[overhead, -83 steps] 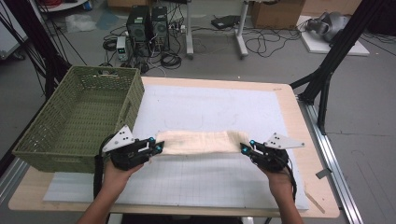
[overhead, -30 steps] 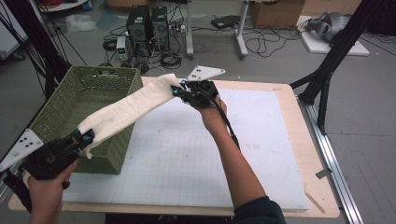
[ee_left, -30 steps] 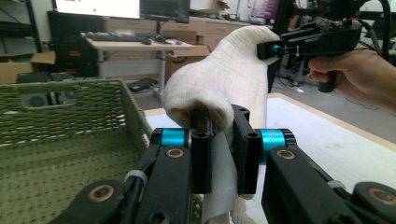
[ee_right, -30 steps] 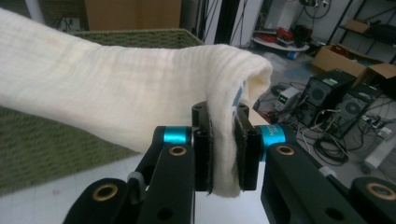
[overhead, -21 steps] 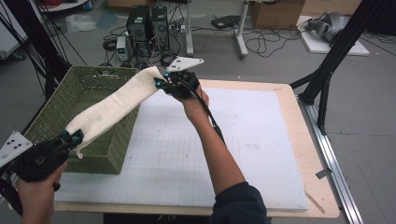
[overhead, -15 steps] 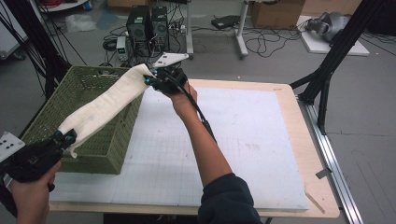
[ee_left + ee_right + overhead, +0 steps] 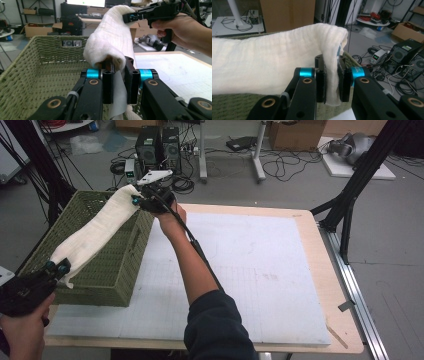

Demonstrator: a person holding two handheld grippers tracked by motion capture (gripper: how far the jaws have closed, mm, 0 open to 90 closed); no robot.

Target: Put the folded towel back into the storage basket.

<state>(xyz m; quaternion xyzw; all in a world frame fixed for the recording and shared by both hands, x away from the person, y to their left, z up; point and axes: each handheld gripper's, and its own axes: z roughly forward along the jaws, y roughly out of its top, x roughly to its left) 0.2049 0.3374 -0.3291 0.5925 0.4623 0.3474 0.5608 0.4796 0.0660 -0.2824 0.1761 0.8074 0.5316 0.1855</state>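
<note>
Grey floor with computer towers [image 7: 157, 142], loose cables and cardboard boxes lies beyond the far edge of the table [image 7: 327, 270] in the high view. A white gridded mat [image 7: 250, 270] covers most of the table top. A green woven basket [image 7: 112, 265] stands at the left edge of the table, its far end near the far left corner. A cream cloth [image 7: 95, 232] is stretched in the air above the basket, running from the near left up toward the far left corner. The left tongs [image 7: 56, 268] hold the near end of the cloth, past the near left side of the basket, gripped by the person's left hand [image 7: 22, 330]. The right tongs [image 7: 136, 200] hold the far end above the far rim of the basket; the right forearm and a dark sleeve [image 7: 217, 330] reach across the mat.

Left gripper view: the left tongs [image 7: 117, 83] are closed narrow on a bunched end of the cloth [image 7: 111, 42], which rises away toward the right tongs [image 7: 126, 18] in the right hand [image 7: 186, 30]. The basket [image 7: 32, 72] interior lies below and to the left.

Right gripper view: the right tongs [image 7: 333, 83] are closed narrow on a folded end of the cloth [image 7: 267, 67], which drapes over the jaws and extends to the left. The basket [image 7: 237, 106] rim shows beneath the cloth. Computer towers [image 7: 405, 53] and cables stand on the floor to the right.
</note>
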